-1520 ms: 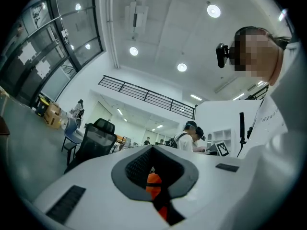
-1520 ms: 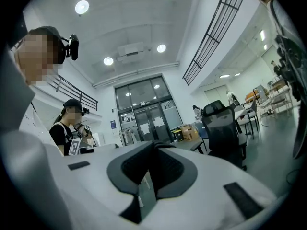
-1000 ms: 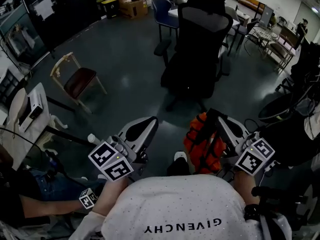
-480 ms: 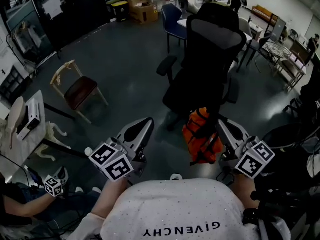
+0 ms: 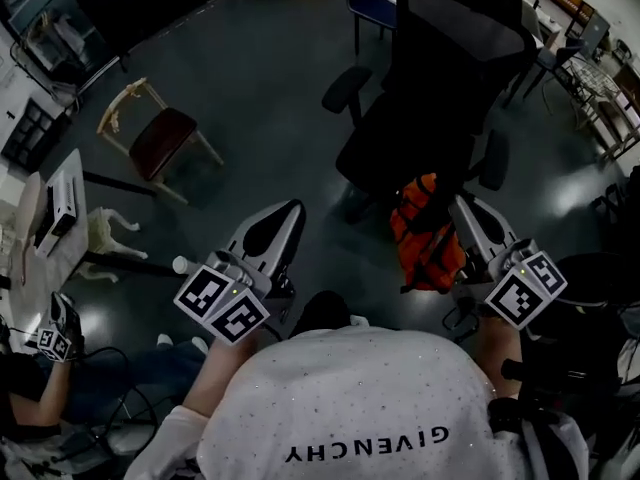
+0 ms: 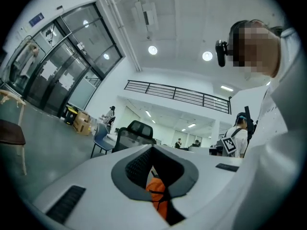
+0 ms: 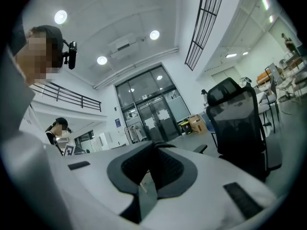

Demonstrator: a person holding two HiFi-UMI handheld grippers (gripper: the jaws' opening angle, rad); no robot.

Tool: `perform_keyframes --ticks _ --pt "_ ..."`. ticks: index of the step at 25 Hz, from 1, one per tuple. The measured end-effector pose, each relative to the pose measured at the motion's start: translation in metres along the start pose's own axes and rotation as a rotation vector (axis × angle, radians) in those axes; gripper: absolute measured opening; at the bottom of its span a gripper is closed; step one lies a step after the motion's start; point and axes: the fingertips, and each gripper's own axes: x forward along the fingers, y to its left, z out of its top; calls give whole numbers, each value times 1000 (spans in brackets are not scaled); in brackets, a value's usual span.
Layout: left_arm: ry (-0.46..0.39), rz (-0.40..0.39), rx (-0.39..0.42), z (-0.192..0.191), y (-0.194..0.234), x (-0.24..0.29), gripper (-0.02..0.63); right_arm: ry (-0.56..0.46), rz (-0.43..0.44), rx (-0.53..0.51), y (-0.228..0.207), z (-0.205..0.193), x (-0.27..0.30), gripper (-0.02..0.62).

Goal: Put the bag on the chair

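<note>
Plainly the carrying step is in hand: the orange bag (image 5: 425, 243) hangs from the right gripper (image 7: 154, 145), whose jaws are pressed together on a flat grey strap (image 7: 146, 195) running down out of them. It dangles just in front of the black office chair (image 5: 440, 118), near the seat's front edge but not on it. The left gripper (image 6: 152, 147) has its jaws closed tip to tip with nothing between them; the bag shows only beyond them, through the gap lower down. As I judge it, the next move calls for lifting the bag above the seat edge, bringing it forward over the cushion, lowering it until the seat takes its weight, and only then letting the strap go. A chair of this kind may swivel or roll if knocked, so the approach should be gentle. The bag looks soft and crumpled, thin cloth crossed by dark webbing bands, so it should slump rather than stand. The chair has a tall mesh back, padded armrests and a dark seat. The floor (image 5: 250, 88) is smooth, dark and slightly glossy.
</note>
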Motion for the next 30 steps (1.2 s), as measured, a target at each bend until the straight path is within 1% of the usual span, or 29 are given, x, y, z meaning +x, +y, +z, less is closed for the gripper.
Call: perform_keyframes --ticks 1,3,5,6,9,10,12,13,15,17,19,21,26,28,30 --pt "-10 6 -1 2 4 3 8 -3 0 5 -7 0 3 23" --pt "4 13 -11 -1 19 14 8 -8 -8 21 -22 -1 16 23" --pt "32 18 -33 -9 38 26 8 14 -28 42 -34 -8 31 23" --pt "31 17 -45 -11 46 34 8 30 -39 51 -39 -11 38 23" --pt "-17 -4 -65 -4 70 63 8 50 -67 78 -58 -15 57 23" --pt "-18 -11 -72 -2 80 74 8 52 -73 83 -63 -15 65 23" --pt "16 -28 -81 -1 100 99 8 60 -78 84 -72 -13 83 23" --pt "36 -38 -72 0 108 112 8 65 -79 87 -77 -11 93 23" --pt "51 -52 -37 9 125 134 8 65 -87 99 -88 -4 112 23" --pt "46 -55 -16 19 145 152 8 63 -109 107 -98 6 130 23" --pt "63 -56 -16 26 166 168 8 68 -136 99 -106 15 144 23" --pt "105 -63 -11 31 182 186 8 74 -159 82 -111 27 157 23" --pt "163 -104 -17 46 206 229 8 44 -196 35 -127 63 193 23" --pt "156 -132 -12 52 211 242 8 21 -213 32 -137 73 205 23" --pt "121 -164 -22 62 213 251 8 -5 -226 19 -143 81 215 23"
